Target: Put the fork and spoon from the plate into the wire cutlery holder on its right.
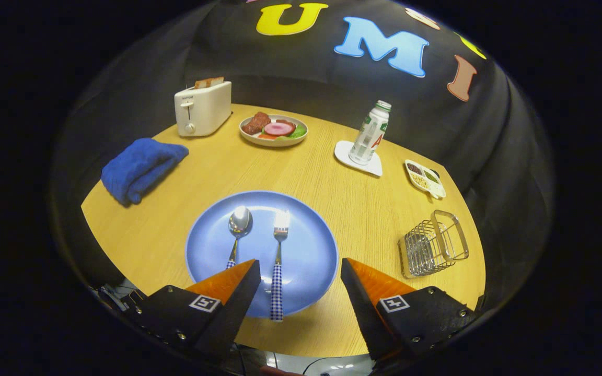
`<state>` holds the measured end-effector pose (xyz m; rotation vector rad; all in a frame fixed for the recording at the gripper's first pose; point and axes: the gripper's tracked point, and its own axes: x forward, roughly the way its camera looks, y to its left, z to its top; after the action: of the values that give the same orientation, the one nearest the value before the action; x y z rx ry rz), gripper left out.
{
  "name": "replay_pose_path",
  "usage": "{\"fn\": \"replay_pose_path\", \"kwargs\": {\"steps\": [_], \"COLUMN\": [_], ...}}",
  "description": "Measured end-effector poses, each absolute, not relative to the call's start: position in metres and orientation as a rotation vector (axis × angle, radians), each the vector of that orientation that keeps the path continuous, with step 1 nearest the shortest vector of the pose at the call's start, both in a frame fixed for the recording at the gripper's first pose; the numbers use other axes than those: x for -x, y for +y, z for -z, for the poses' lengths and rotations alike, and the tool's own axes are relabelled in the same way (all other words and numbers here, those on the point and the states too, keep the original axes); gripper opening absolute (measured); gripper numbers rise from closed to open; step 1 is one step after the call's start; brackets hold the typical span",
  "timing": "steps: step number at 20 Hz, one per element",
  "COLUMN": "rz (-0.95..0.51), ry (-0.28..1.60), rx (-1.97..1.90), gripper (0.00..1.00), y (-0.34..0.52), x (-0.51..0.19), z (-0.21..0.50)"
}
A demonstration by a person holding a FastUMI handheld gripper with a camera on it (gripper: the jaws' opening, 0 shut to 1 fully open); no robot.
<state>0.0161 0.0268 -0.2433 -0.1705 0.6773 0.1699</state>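
Note:
A blue plate (306,250) lies on the wooden table just ahead of my fingers. On it rest a spoon (238,225) on the left and a fork (279,250) beside it, both with blue-and-white checked handles pointing toward me. The fork's handle reaches into the gap between my fingers, near the left one. The spoon's handle end is hidden behind the left fingertip. My gripper (299,267) is open, hovering over the plate's near edge, holding nothing. The wire cutlery holder (433,244) stands to the right of the plate, beyond my right finger.
A folded blue towel (141,168) lies left of the plate. At the back stand a white toaster (203,107) with toast, a plate of food (274,129), a bottle (370,134) on a white coaster, and a small divided dish (425,178).

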Motion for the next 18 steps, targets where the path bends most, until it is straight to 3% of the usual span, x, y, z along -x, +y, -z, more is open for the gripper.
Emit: {"fn": "replay_pose_path", "kwargs": {"steps": [2, 4, 7, 9, 10, 12, 14, 16, 18], "rz": [-0.181, -0.204, -0.224, -0.259, -0.271, -0.278, -0.285, -0.281, -0.3], "ry": [0.722, 0.766, 0.802, 0.864, 0.905, 0.961, 0.996, 1.026, 1.038], "rx": [0.203, 0.215, 0.236, 0.256, 0.26, 0.234, 0.206, 0.196, 0.199], "gripper": [0.95, 0.86, 0.83, 0.68, 0.55, 0.44, 0.44, 0.07, 0.07], "y": [0.028, 0.031, 0.036, 0.039, 0.041, 0.042, 0.044, 0.043, 0.045], "x": [-0.015, -0.011, -0.013, -0.009, -0.006, -0.004, -0.004, -0.007, -0.008], "z": [0.254, 0.262, 0.27, 0.283, 0.288, 0.295, 0.293, 0.298, 0.293]}}
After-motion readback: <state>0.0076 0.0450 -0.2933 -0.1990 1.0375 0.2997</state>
